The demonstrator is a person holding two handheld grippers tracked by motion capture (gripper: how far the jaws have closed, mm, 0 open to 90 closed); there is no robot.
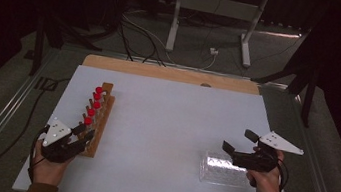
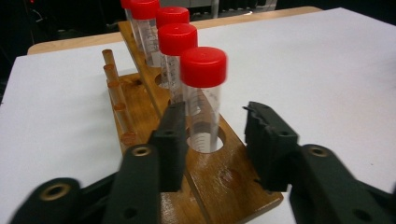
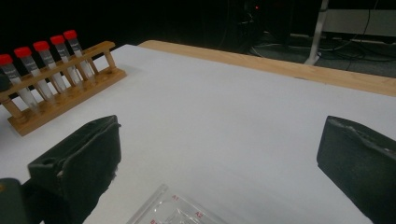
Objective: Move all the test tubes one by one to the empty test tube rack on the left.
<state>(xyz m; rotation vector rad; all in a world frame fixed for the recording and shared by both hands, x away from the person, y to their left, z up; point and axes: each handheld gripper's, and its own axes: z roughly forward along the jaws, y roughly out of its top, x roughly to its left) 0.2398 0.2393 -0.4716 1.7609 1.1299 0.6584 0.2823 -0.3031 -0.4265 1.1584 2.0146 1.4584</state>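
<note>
A wooden rack [image 1: 101, 116] stands at the table's left with several red-capped clear tubes upright in it. My left gripper [image 1: 83, 132] is at the rack's near end. In the left gripper view its jaws [image 2: 212, 126] stand on either side of the nearest tube [image 2: 203, 93]: the left pad lies close against the tube and the right pad is clear of it, so the gripper is open. That tube sits in its hole in the rack [image 2: 224, 177]. My right gripper [image 1: 239, 141] is wide open at the right, just above a clear plastic well plate [image 1: 221, 169]; nothing is between its jaws [image 3: 219, 140].
The white table top [image 1: 165, 115] has a wooden strip [image 1: 171, 73] along its far edge. Beyond it, metal frame legs [image 1: 174, 21] and cables lie on the floor. The well plate's corner [image 3: 177, 210] and the rack [image 3: 60, 100] show in the right gripper view.
</note>
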